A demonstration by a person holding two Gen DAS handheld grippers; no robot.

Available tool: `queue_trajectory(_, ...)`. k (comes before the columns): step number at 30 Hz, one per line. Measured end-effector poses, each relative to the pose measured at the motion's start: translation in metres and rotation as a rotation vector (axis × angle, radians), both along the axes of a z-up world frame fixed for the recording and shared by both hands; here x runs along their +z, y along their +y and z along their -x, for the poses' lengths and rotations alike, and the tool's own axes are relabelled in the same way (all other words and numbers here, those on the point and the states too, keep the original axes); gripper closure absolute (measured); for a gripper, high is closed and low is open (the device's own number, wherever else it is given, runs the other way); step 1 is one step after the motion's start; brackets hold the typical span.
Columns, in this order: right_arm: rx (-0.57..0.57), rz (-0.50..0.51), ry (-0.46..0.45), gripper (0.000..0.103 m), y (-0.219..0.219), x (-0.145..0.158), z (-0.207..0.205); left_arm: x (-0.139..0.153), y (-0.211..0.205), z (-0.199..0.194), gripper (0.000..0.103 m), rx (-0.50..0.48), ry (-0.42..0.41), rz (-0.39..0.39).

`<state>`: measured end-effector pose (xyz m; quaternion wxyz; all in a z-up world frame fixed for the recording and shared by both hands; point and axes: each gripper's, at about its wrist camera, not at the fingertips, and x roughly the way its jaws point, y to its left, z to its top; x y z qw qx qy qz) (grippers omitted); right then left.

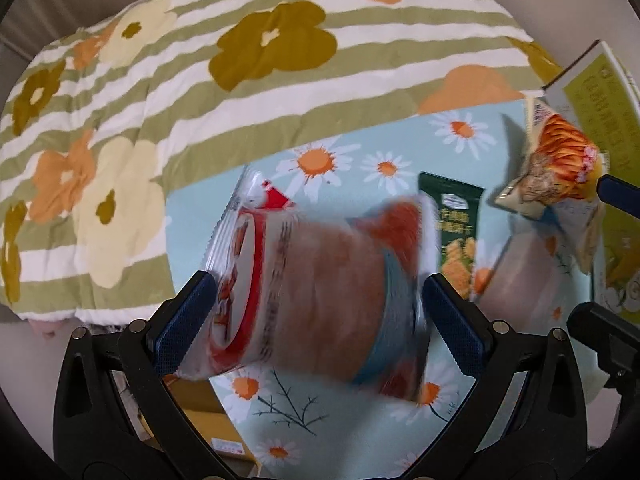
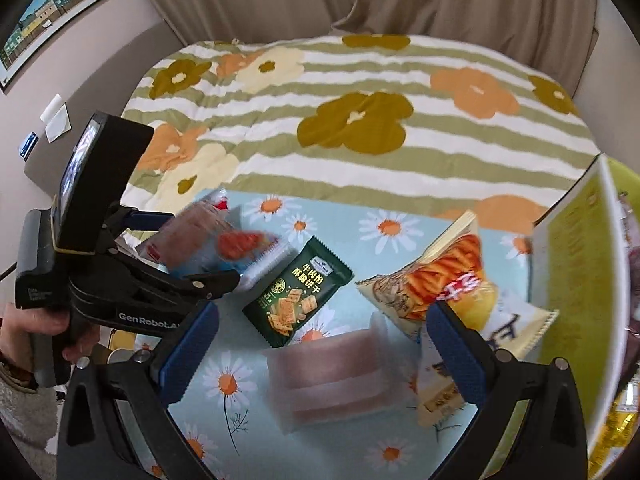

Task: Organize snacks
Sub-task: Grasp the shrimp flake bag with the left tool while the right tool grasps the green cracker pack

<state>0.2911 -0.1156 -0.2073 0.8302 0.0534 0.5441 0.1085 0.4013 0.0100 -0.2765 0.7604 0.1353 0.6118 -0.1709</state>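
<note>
My left gripper is shut on a clear red-and-white snack pack, held above the daisy-print mat; the pack is motion-blurred. It also shows in the right wrist view with the left gripper. My right gripper is open over a pinkish clear-wrapped snack lying on the mat. A dark green cracker packet lies between the grippers, also in the left wrist view. An orange-and-yellow snack bag lies beside the right finger.
A yellow-green box with an open lid stands at the right edge, also in the left wrist view. A striped flower-print blanket covers the surface behind the mat. Curtains hang at the back.
</note>
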Motion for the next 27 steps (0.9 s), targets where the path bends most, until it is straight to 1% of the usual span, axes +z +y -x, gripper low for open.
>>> queue_trajectory(1, -0.001, -0.001, 0.006, 0.0, 0.001, -0.003, -0.002, 0.001, 0.0, 0.0, 0.0, -0.002, -0.015, 0.009)
queue_trajectory(4, -0.006, -0.018, 0.02, 0.0, 0.001, -0.012, -0.007, 0.001, 0.001, -0.002, 0.001, -0.006, -0.026, 0.019)
queue_trajectory(7, -0.011, -0.041, 0.032, 0.0, 0.002, -0.019, -0.009, 0.002, 0.001, -0.001, 0.004, -0.026, -0.056, 0.024)
queue_trajectory(8, -0.011, -0.047, 0.035, 0.0, 0.003, -0.021, -0.009, 0.002, 0.0, -0.001, 0.008, -0.029, -0.068, 0.015)
queue_trajectory(9, -0.011, -0.053, 0.038, 0.0, 0.003, -0.022, -0.009, 0.002, -0.001, -0.001, 0.009, -0.038, -0.072, 0.007)
queue_trajectory(13, -0.02, -0.068, 0.056, 0.0, 0.005, -0.03, -0.008, 0.005, 0.003, 0.0, 0.013, -0.051, -0.077, 0.023)
queue_trajectory(16, -0.036, -0.083, 0.067, 0.0, 0.008, -0.037, -0.006, 0.007, 0.011, 0.0, 0.015, -0.022, -0.092, 0.008)
queue_trajectory(20, -0.054, -0.08, 0.059, 0.0, 0.017, -0.044, -0.006, 0.018, 0.03, -0.001, 0.015, 0.034, -0.11, 0.037)
queue_trajectory(23, -0.085, -0.03, 0.058, 0.0, 0.026, -0.05, -0.012, 0.02, 0.036, -0.003, 0.015, 0.044, -0.111, 0.033)
queue_trajectory(25, -0.107, -0.018, 0.058, 0.004, 0.031, -0.051, -0.017, 0.019, 0.039, -0.003, 0.015, 0.043, -0.12, 0.011)
queue_trajectory(27, -0.093, 0.004, 0.05, 0.012, 0.038, -0.052, -0.02, 0.018, 0.041, -0.003, 0.015, 0.046, -0.127, 0.003)
